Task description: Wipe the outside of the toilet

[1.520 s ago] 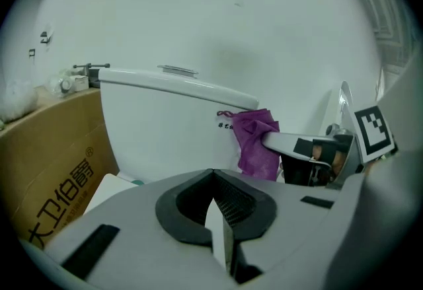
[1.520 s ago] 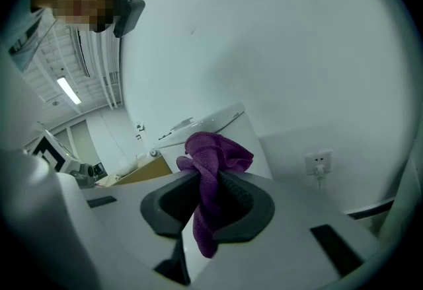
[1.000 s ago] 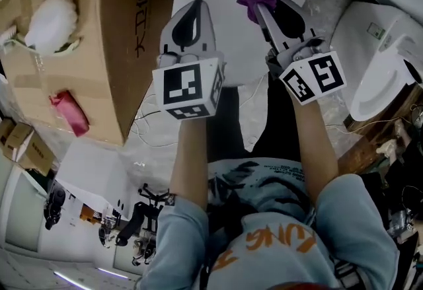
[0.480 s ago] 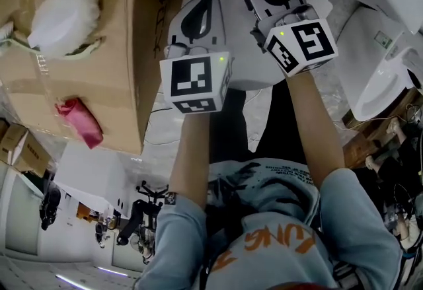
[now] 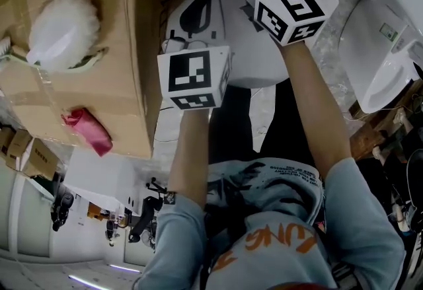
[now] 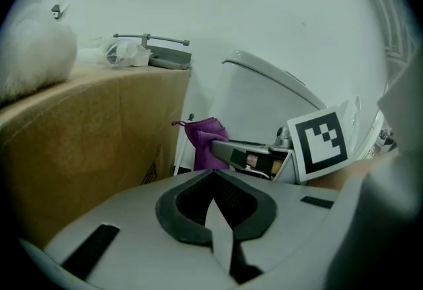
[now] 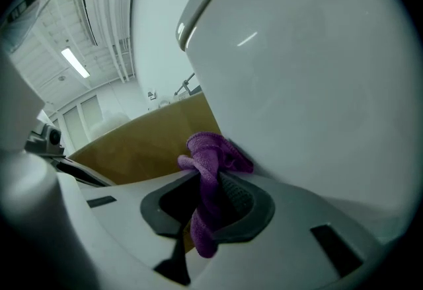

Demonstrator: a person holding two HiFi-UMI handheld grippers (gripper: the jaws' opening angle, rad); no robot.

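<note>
I see the white toilet point(image 7: 310, 71) filling the right gripper view, its curved outer wall rising to the lid's edge. A brown cardboard box point(image 5: 99, 84) stands close on its left (only a narrow gap between them). My right hand-held gripper point(image 7: 208, 199) pinches a purple cloth point(image 7: 211, 153), which touches the toilet's wall. My left hand-held gripper point(image 6: 213, 206), jaws together and empty, hangs beside it.
</note>
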